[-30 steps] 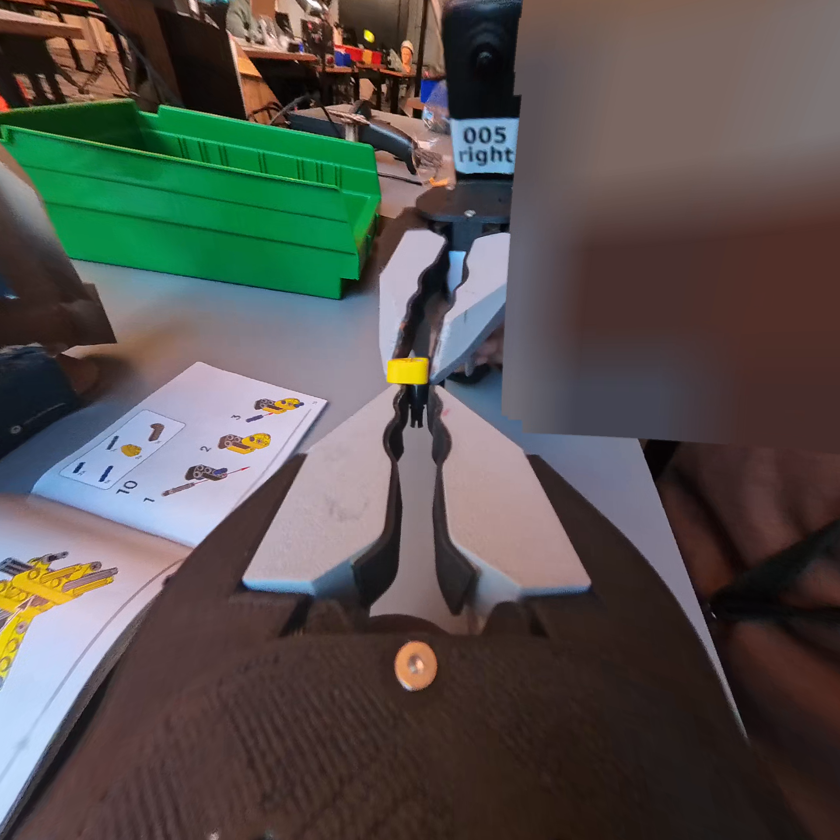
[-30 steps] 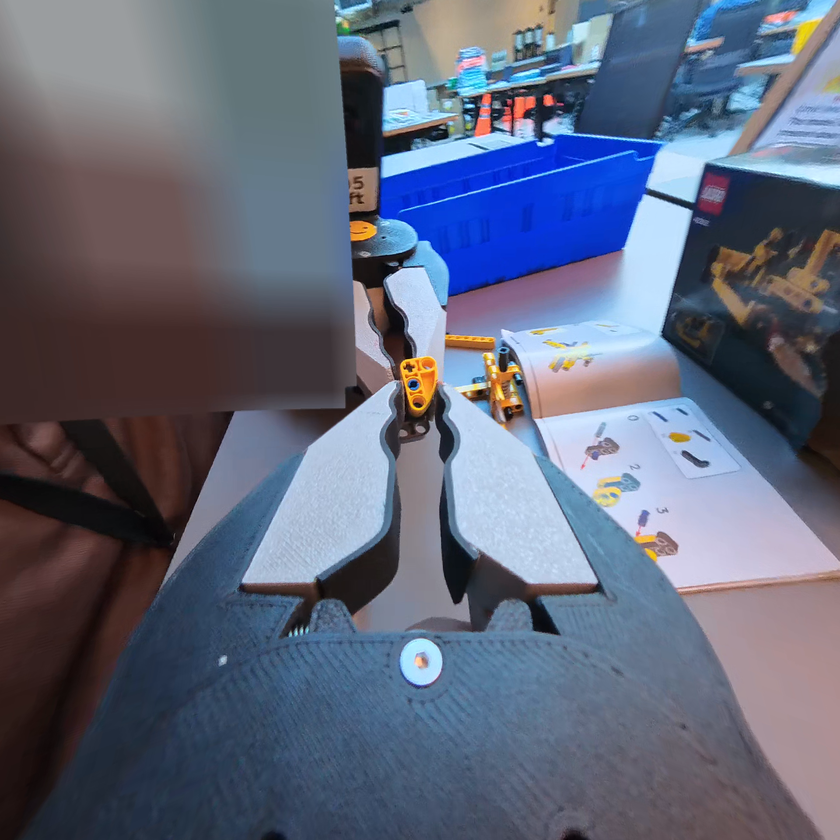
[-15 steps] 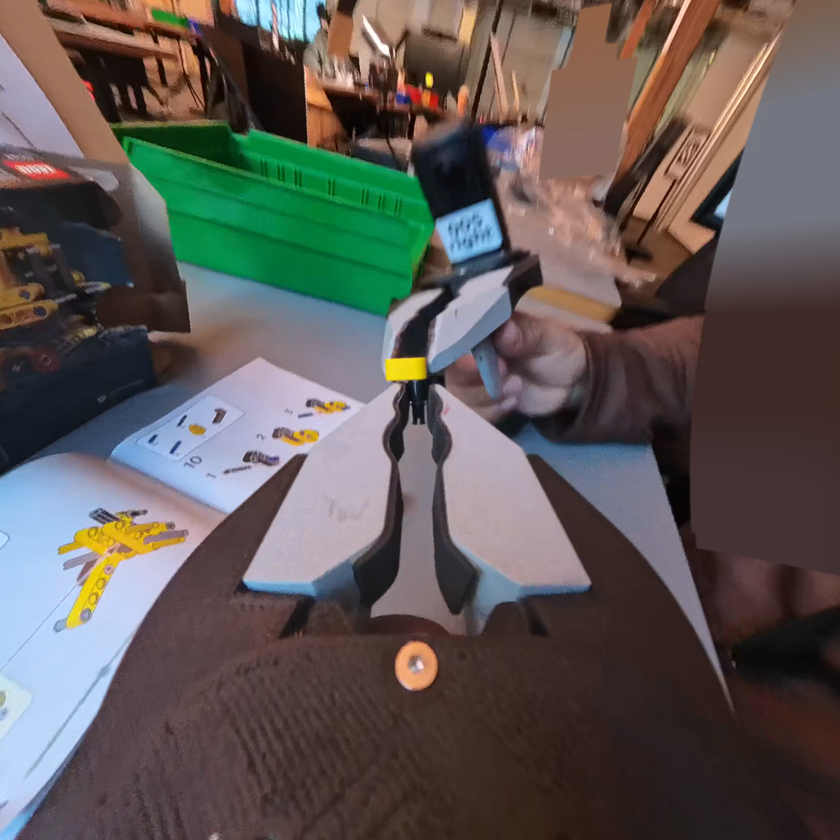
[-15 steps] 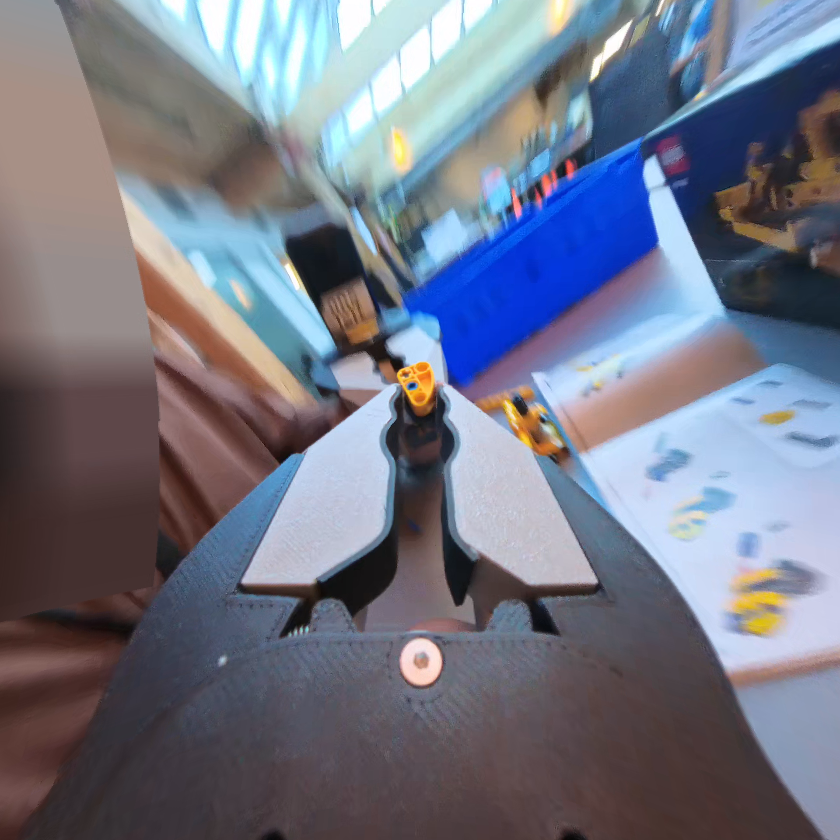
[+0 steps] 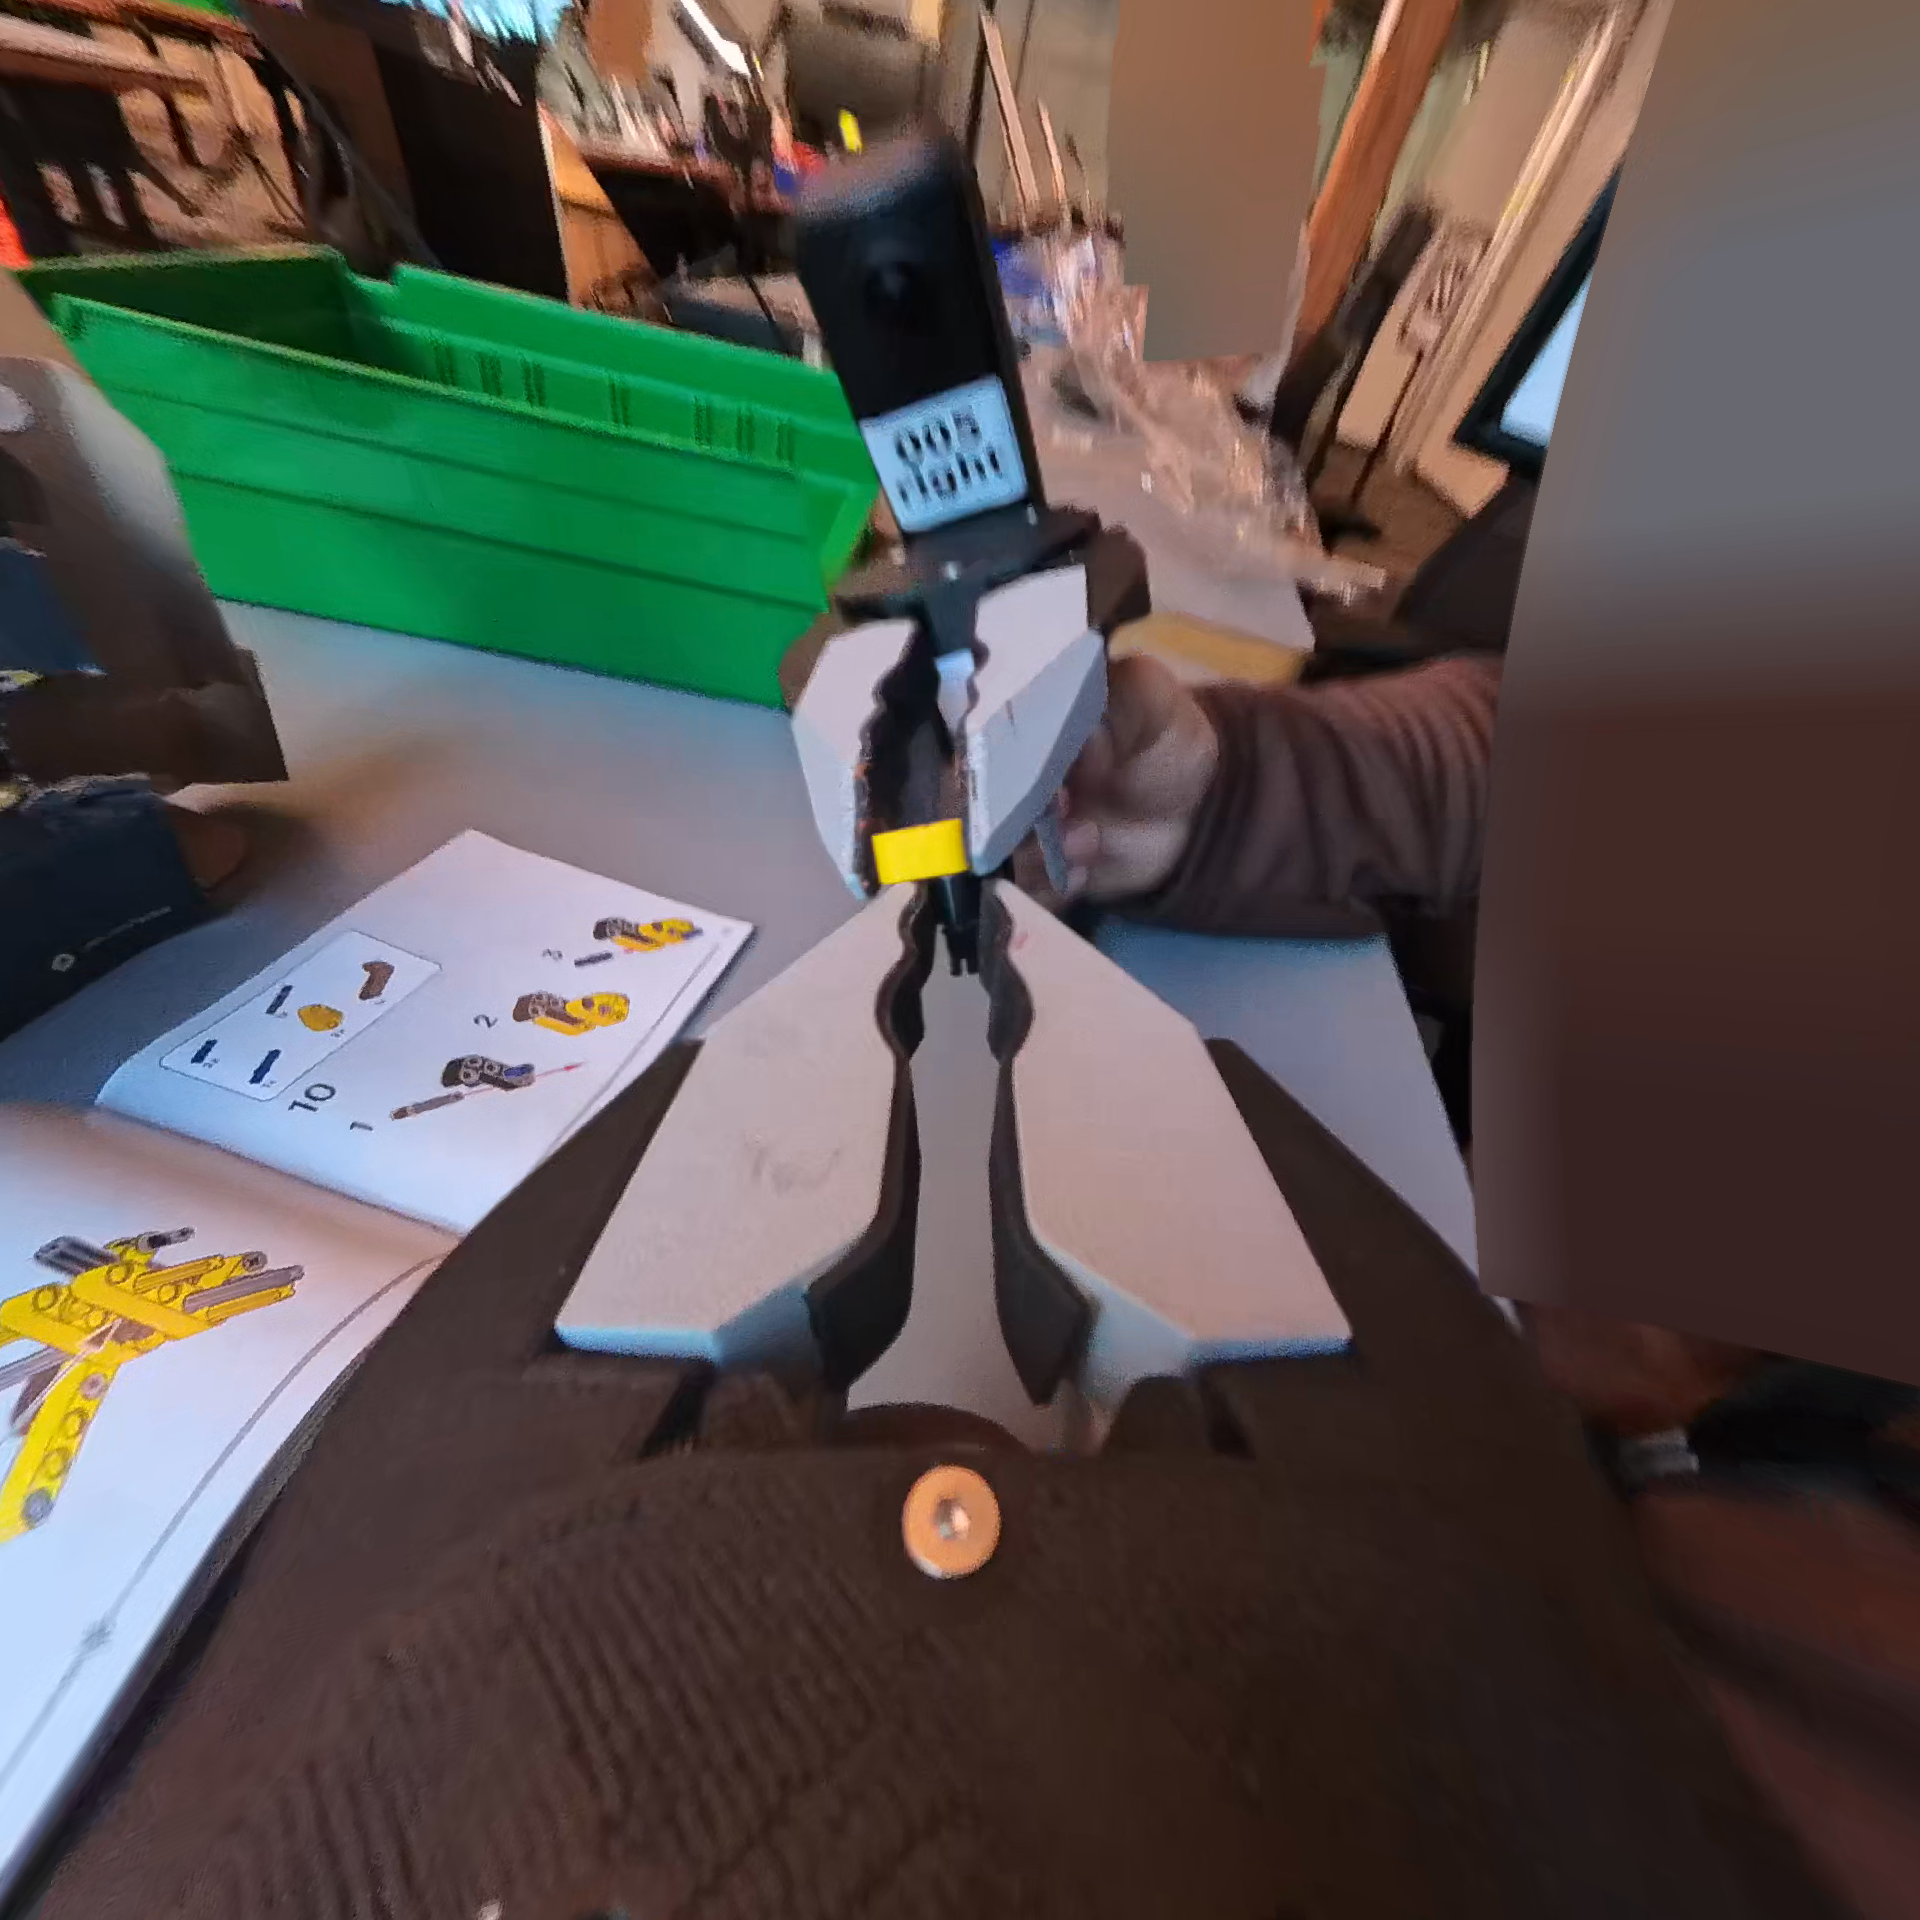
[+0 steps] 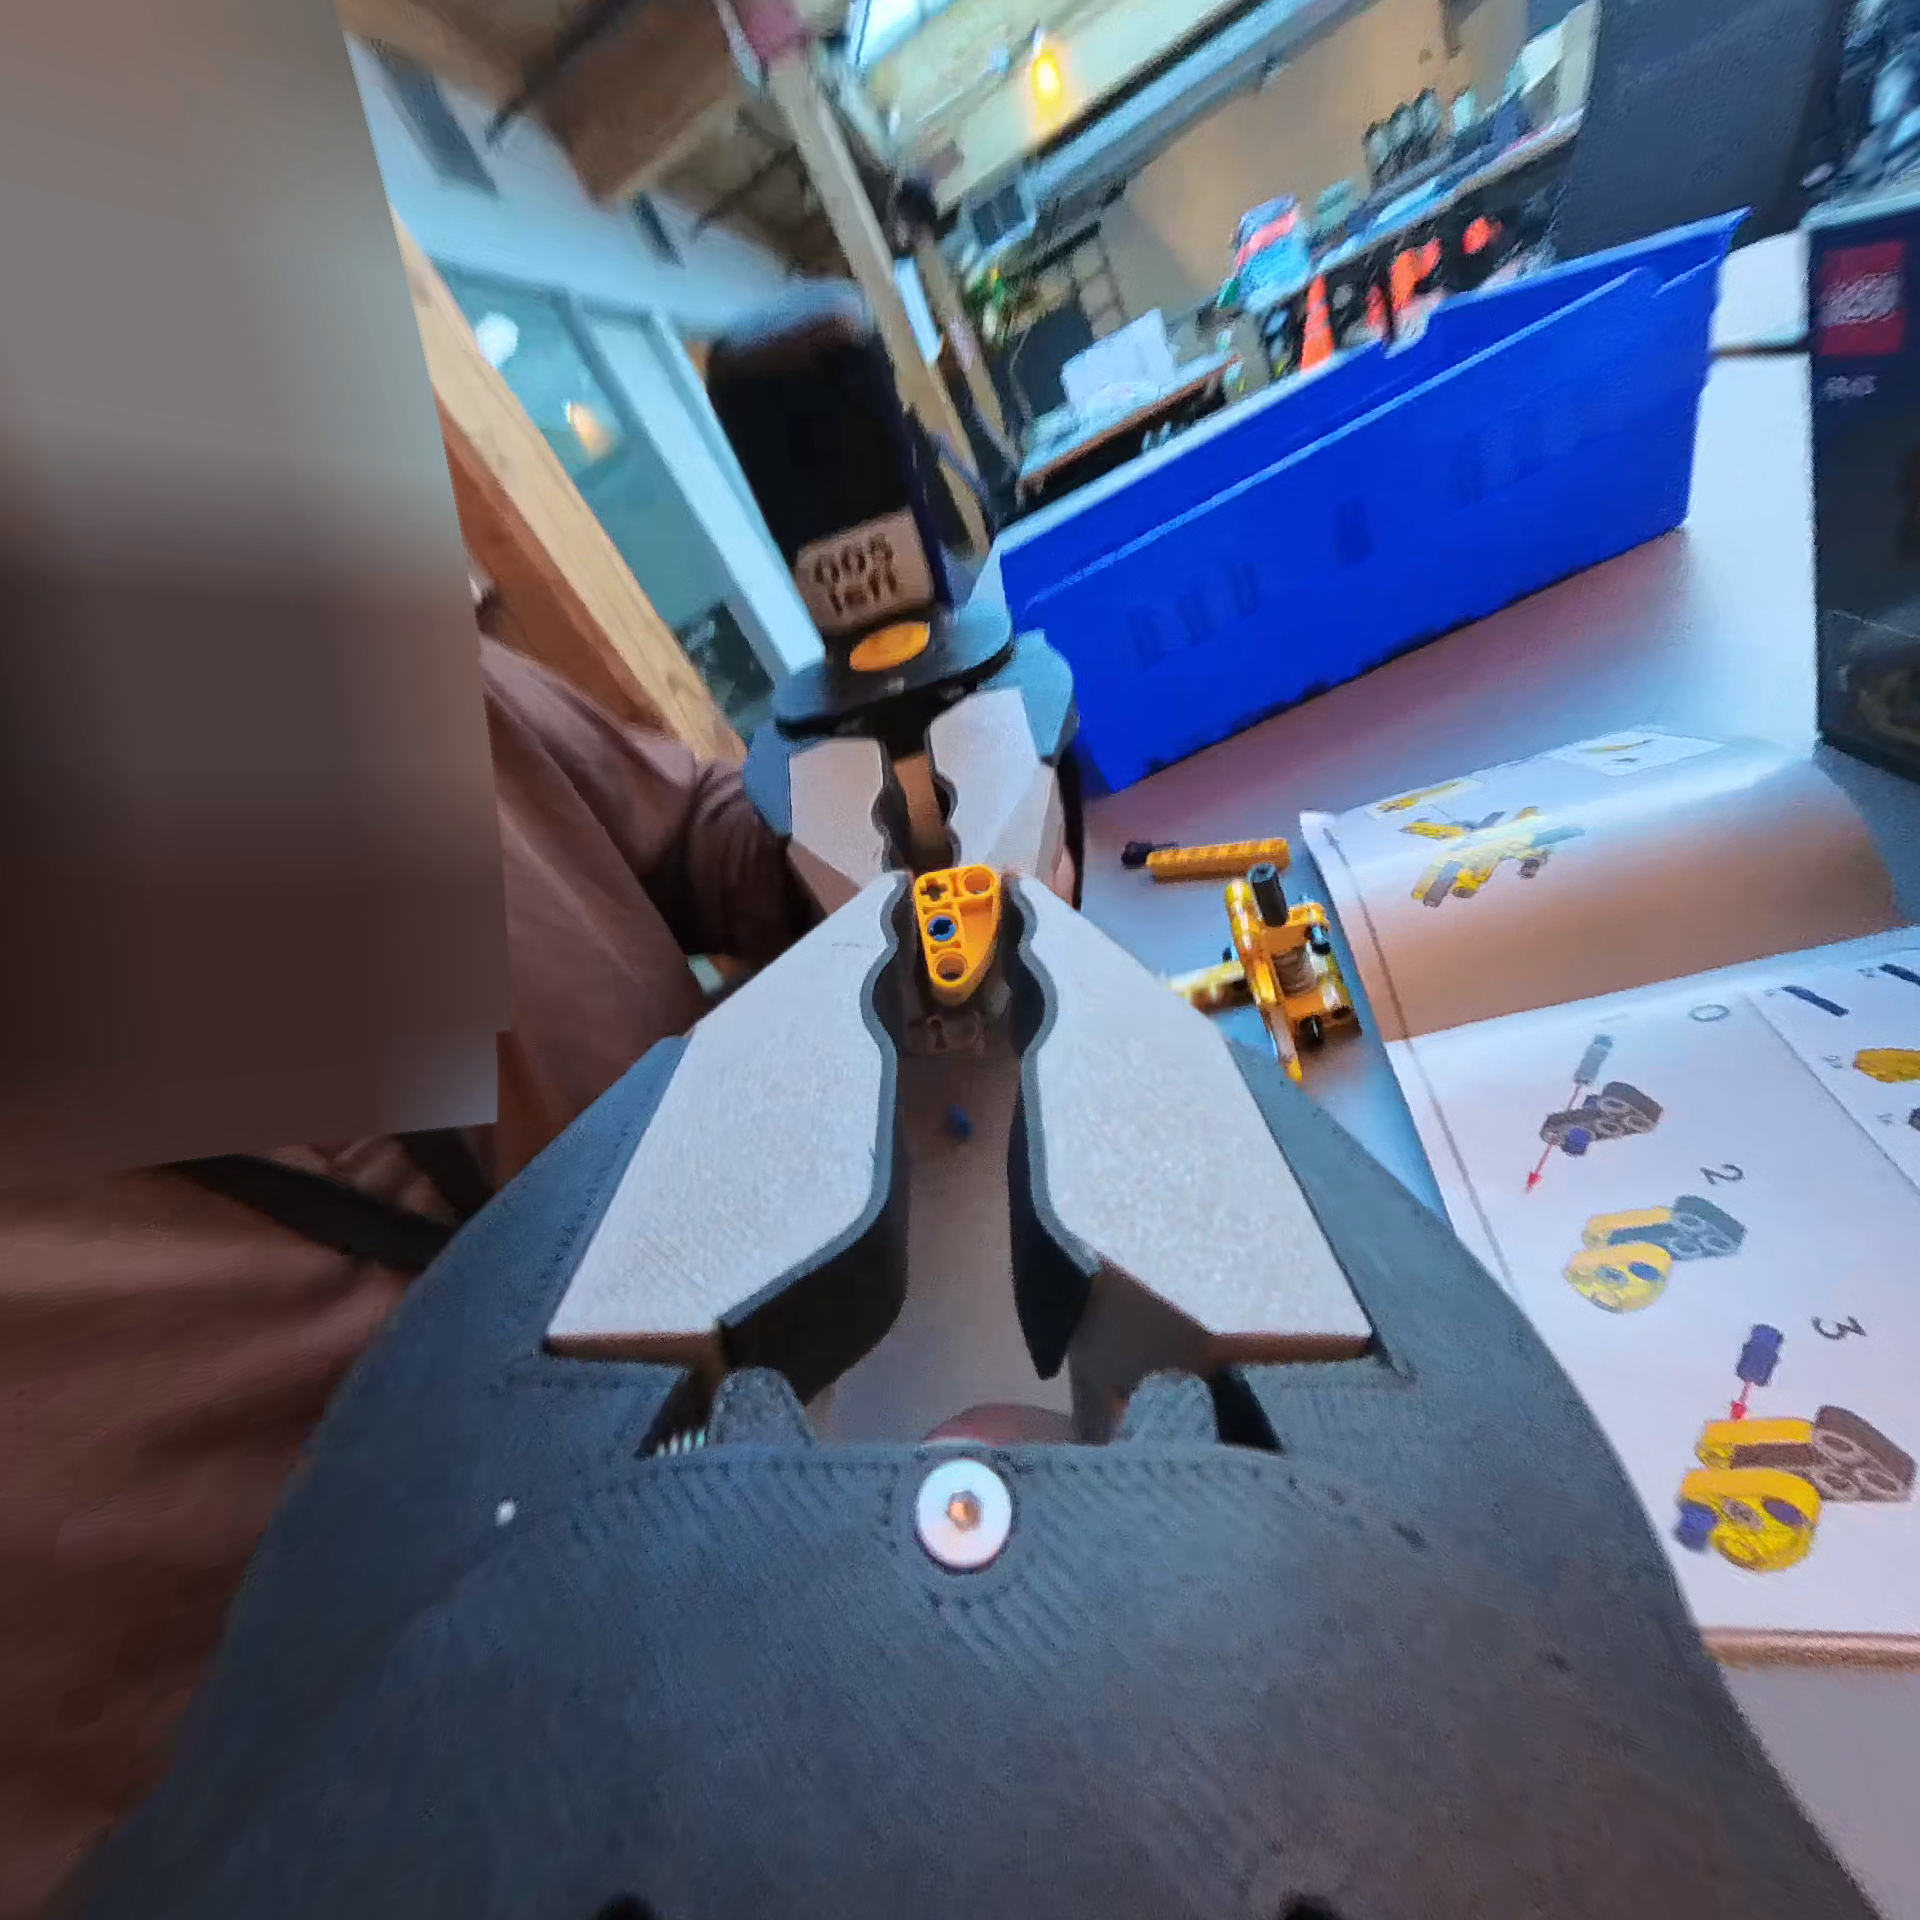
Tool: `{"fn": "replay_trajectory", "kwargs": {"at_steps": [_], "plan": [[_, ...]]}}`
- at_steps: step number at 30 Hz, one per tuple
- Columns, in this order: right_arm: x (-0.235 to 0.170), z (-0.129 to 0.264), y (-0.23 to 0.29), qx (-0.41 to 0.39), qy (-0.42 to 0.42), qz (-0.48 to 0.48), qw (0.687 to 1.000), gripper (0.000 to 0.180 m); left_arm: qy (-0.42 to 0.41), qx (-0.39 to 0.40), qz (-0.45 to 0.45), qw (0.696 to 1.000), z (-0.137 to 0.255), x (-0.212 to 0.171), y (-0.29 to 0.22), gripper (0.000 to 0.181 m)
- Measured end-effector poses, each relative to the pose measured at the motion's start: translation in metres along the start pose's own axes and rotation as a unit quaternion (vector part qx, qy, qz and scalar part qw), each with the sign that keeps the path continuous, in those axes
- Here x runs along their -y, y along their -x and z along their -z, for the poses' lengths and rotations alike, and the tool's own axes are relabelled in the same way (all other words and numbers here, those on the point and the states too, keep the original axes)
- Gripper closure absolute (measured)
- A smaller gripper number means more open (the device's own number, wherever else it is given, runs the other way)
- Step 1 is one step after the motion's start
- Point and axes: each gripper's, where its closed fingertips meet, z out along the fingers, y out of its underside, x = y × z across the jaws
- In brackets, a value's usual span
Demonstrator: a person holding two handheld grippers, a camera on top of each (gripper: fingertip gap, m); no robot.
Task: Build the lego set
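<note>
Two handheld grippers meet tip to tip above a table. The left gripper [image 5: 954, 914], seen along its own grey fingers [image 5: 769, 1132], has its jaws drawn nearly together, pinching at the very tips. Facing it, the right gripper [image 5: 920, 862] tilts down toward it, jaws likewise narrowed, its black camera mast leaning back to the left. A hand [image 5: 1132, 774] in a brown sleeve [image 5: 1340, 790] wraps the right gripper's handle from behind. From the right wrist view, the right gripper [image 6: 954, 935] is closed to a narrow gap at its tips, with the left gripper [image 6: 930, 821] pointing back at it, just beyond.
</note>
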Motion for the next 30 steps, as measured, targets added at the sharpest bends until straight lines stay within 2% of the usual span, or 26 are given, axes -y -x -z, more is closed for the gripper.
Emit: {"fn": "replay_trajectory", "kwargs": {"at_steps": [3,9,13,16,19,23,27,30], "plan": [[0.019,-0.001,-0.005,-0.001,-0.085,-0.052,0.995,0.167,-0.054,0.021,0.034,0.998,0.005,0.015,0.008,0.177],[0.032,0.002,-0.019,-0.001,-0.203,-0.15,0.968,0.167,-0.087,0.041,0.074,0.993,0.008,0.022,0.019,0.177],[0.036,0.003,-0.02,0.011,-0.231,-0.162,0.959,0.167,-0.094,0.049,0.07,0.992,0.011,0.025,0.022,0.177],[0.032,0.0,-0.021,-0.018,-0.181,-0.117,0.976,0.167,-0.057,0.06,0.026,0.996,0.013,0.02,0.024,0.176],[0.024,0.0,-0.019,-0.071,-0.113,-0.023,0.991,0.167,-0.042,0.034,0.04,0.998,0.013,0.013,0.024,0.175],[0.015,-0.005,-0.012,-0.056,-0.081,-0.007,0.995,0.167,-0.026,0.028,0.012,0.999,0.009,0.01,0.016,0.176],[0.013,0.0,0.009,0.024,-0.045,0.014,0.999,0.166,-0.008,-0.01,-0.02,1.0,0.008,0.011,-0.001,0.177],[-0.003,0.006,0.02,0.112,0.007,-0.047,0.993,0.164,0.043,-0.065,-0.058,0.995,0.004,-0.005,-0.018,0.177]]}}
